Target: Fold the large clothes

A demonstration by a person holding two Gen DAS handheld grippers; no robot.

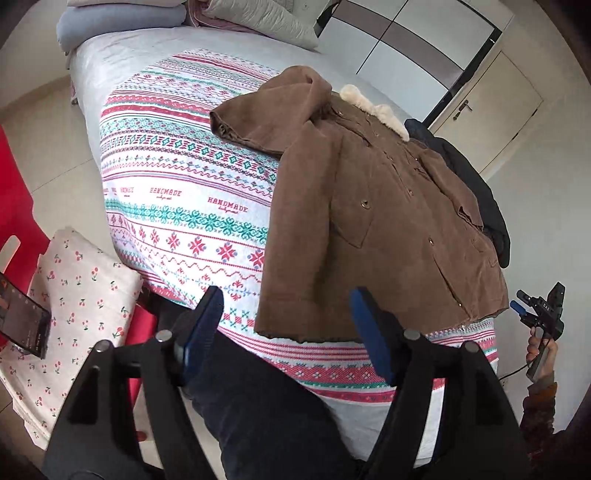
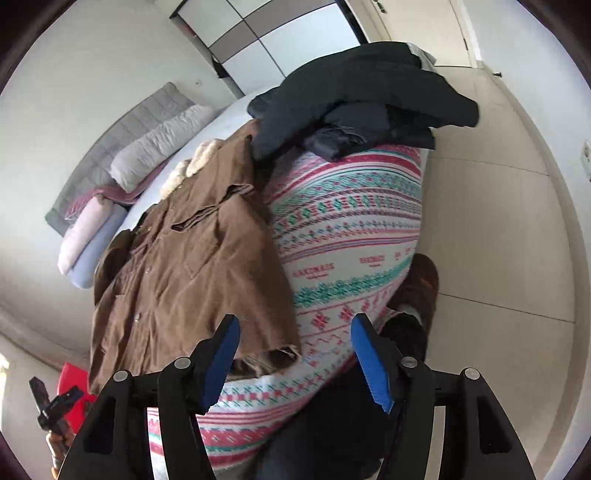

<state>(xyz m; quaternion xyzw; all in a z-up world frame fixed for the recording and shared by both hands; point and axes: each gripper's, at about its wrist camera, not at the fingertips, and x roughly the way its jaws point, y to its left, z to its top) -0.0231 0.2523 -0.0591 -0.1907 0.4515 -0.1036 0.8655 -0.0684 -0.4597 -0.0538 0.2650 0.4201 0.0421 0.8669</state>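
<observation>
While unheld, brown coat (image 1: 373, 221) lies beyond left hand-held gripper (image 1: 286, 332).

A brown coat (image 1: 376, 229) lies spread on the patterned bed (image 1: 177, 192). The left hand-held gripper (image 1: 288, 325) hovers wide apart above the bed's near edge.

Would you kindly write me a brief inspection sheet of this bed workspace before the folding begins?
Surface: bed under a patterned bedspread, bare in the middle.
Job's things: brown coat lies front up, buttoned, cream fur collar away from the person; dark jacket crumpled beyond it.
Clutter: pillows and folded quilts at the headboard; cherry-print bedding and a phone beside the bed.
Grippers: left gripper and right gripper open, holding nothing, at the bed's near edge.
Cables: thin cable below the right gripper.
Surroundings: wardrobe, tiled floor.
</observation>
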